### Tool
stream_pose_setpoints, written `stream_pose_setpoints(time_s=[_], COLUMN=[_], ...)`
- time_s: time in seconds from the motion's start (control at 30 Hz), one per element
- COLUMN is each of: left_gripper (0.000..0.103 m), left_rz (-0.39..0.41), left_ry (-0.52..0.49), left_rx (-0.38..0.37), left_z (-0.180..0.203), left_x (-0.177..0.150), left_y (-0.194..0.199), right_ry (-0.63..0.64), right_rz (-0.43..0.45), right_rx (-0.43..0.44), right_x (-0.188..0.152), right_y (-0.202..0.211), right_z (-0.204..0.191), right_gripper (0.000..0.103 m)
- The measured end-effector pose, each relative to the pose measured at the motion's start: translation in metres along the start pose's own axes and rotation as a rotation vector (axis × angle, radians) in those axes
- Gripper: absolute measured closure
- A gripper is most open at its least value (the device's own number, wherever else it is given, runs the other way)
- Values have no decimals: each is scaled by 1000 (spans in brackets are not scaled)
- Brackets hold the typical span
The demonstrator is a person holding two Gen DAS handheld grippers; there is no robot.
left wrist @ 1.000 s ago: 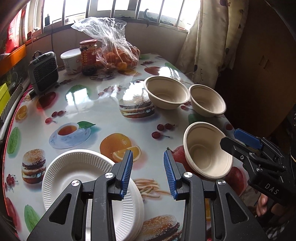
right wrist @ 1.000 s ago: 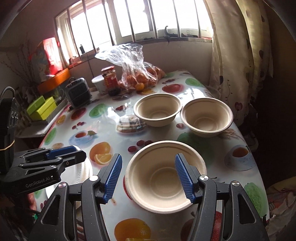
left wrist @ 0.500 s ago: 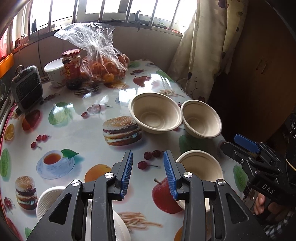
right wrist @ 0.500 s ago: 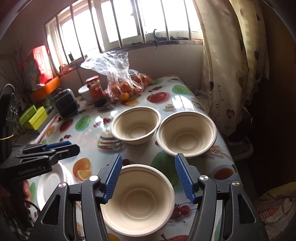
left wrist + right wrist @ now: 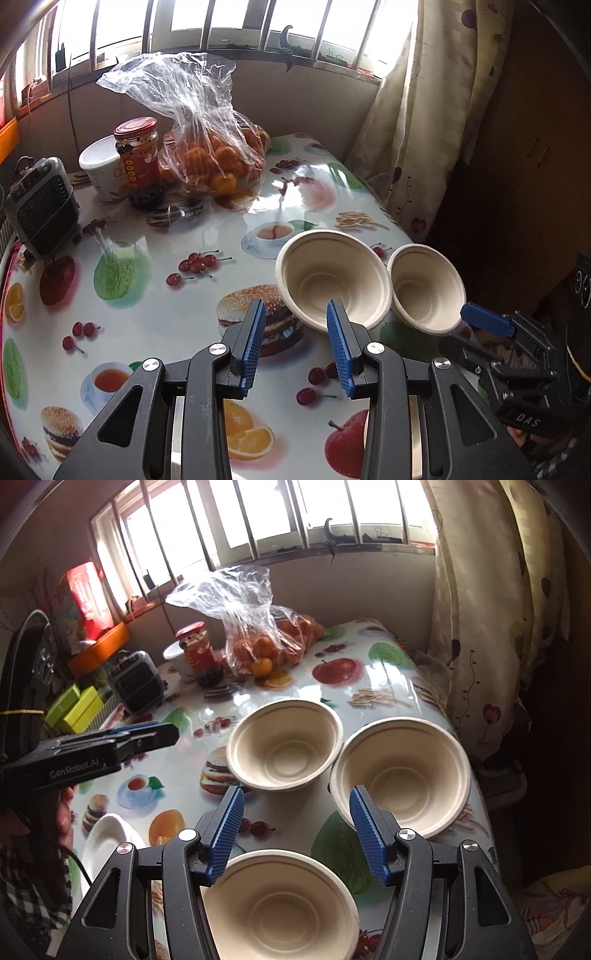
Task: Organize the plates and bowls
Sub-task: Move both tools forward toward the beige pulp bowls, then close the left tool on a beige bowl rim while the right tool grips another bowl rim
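Three beige paper bowls stand on the fruit-print table (image 5: 373, 686). The near bowl (image 5: 277, 904) lies below my right gripper (image 5: 297, 830), whose jaws stand open above its far rim without touching it. Beyond it sit the middle bowl (image 5: 284, 746) and the right bowl (image 5: 400, 771), rims almost touching. A stack of white paper plates (image 5: 107, 838) lies at the near left. My left gripper (image 5: 295, 347) is open and empty, hovering just short of the middle bowl (image 5: 332, 277), with the right bowl (image 5: 426, 288) beside it.
At the back stand a clear bag of oranges (image 5: 218, 162), a red-lidded jar (image 5: 138, 162), a white cup (image 5: 98, 166) and a small grey heater (image 5: 40, 206). A curtain (image 5: 491, 627) hangs past the table's right edge.
Both grippers have moved forward over the table toward the far bowls. The plates slid out of the left wrist view, and the near bowl slid under the right gripper. Neither jaw gap changed.
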State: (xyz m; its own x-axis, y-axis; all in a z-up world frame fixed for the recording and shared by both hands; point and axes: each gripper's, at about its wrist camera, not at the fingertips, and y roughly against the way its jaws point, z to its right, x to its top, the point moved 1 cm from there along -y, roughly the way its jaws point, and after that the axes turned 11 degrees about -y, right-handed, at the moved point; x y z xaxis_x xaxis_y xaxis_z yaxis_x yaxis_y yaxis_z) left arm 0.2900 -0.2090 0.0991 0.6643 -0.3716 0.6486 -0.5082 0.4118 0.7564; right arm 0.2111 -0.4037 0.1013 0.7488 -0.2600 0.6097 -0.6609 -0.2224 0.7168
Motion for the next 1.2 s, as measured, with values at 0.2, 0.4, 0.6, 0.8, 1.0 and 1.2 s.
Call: stream_pose_setpoints(time_s=[0.2, 0.4, 0.6, 0.8, 1.0, 1.2], left_gripper=[67, 67, 67, 67, 67, 71], left_rz=[-18, -53, -92, -113, -130, -143], left_ry=[-14, -3, 13, 28, 30, 42], left_rx=[19, -13, -33, -48, -64, -72], left_z=[-9, -17, -22, -24, -24, -26], left_x=[20, 32, 36, 37, 38, 36], left_y=[-24, -54, -81, -96, -105, -112], right_ry=[-24, -59, -103, -140, -165, -204], right_rz=[-53, -113, -169, -182, -186, -210], right_rx=[22, 41, 55, 70, 79, 89], right_x=[2, 3, 2, 2, 6, 5], right_y=[-22, -41, -60, -67, -74, -82], right_z=[-4, -2, 3, 6, 6, 10], right_gripper=[55, 67, 73, 73, 73, 73])
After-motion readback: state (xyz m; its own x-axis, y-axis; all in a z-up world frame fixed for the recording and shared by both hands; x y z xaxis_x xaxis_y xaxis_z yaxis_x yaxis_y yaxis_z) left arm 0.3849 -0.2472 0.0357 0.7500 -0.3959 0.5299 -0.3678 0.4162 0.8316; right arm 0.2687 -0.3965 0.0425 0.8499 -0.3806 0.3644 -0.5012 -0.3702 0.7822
